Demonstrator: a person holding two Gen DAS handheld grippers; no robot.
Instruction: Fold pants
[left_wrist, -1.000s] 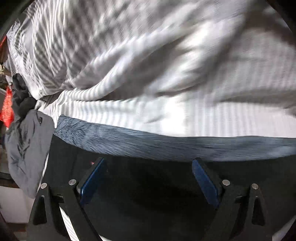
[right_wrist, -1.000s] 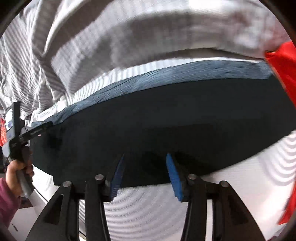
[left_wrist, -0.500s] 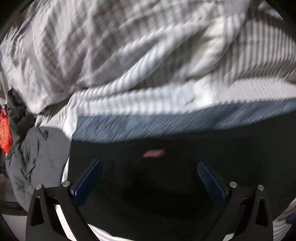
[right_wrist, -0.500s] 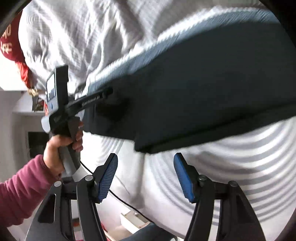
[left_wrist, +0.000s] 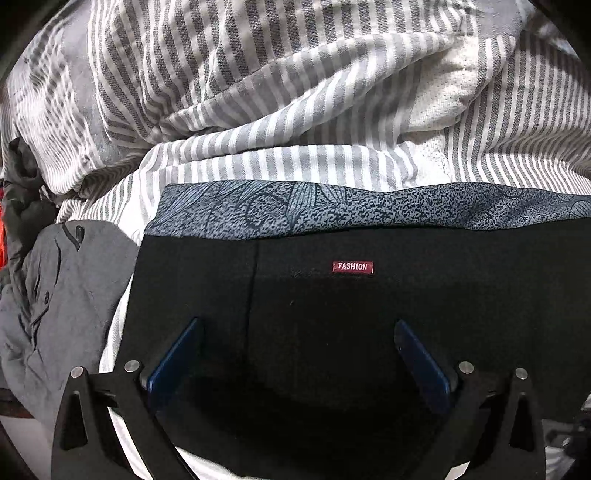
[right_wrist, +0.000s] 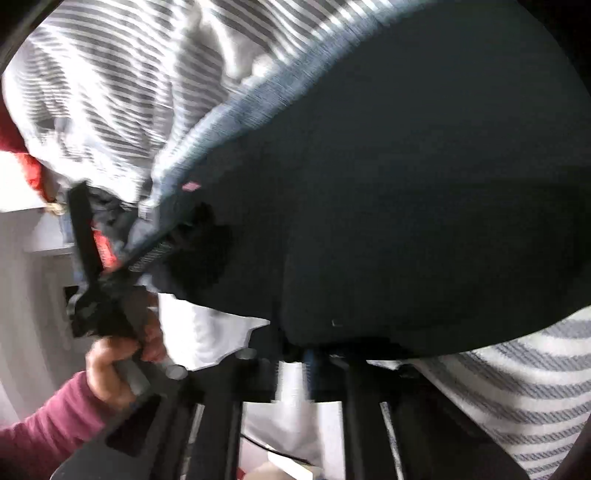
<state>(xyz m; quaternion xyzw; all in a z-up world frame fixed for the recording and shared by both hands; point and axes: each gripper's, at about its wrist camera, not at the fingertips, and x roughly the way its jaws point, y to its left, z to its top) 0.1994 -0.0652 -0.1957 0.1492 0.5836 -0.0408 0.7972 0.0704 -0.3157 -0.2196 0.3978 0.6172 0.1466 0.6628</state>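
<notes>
**Pants, black: half-gripped, fold at risk**

Location: pants (left_wrist: 369, 314) spread flat on striped bedding (left_wrist: 295, 110). Patterned waistband (left_wrist: 332, 210) along the far edge, red label (left_wrist: 352, 267) just below it. Grey garment (left_wrist: 62, 295) touching or just beside the left end.

Left gripper (left_wrist: 297, 363): jaws spread wide, poised over the black cloth near the waistband end. Nothing between the pads and nothing held.

Right gripper (right_wrist: 310, 363): closed at the near edge of the pants, apparently pinching the cloth there. Depth of bite impossible to judge, the view being blurred and the tips hidden under the hem.

Hazards, as judged:
- Shallow pinch on the right. Likely slip of the edge once lifted, dropping the fold halfway.
- One top layer caught instead of both. Likely result: layers peeling apart and a crooked crease.
- Bedding caught with the pants. Soft, rumpled sheet directly beneath, easily nipped by either gripper and dragged along.
- One-sided lift. With the left end unheld, a pull from the right liable to skew the whole garment or slide it across the sheet.
- Left jaws closing too far left. Risk of snagging the grey garment.
- Rumpled ridge beyond the waistband. Uneven bed for the folded half, likely to leave wrinkles.

Hand (right_wrist: 110, 365) and pink sleeve (right_wrist: 40, 424) at the left gripper's handle, clear of the cloth.
</notes>
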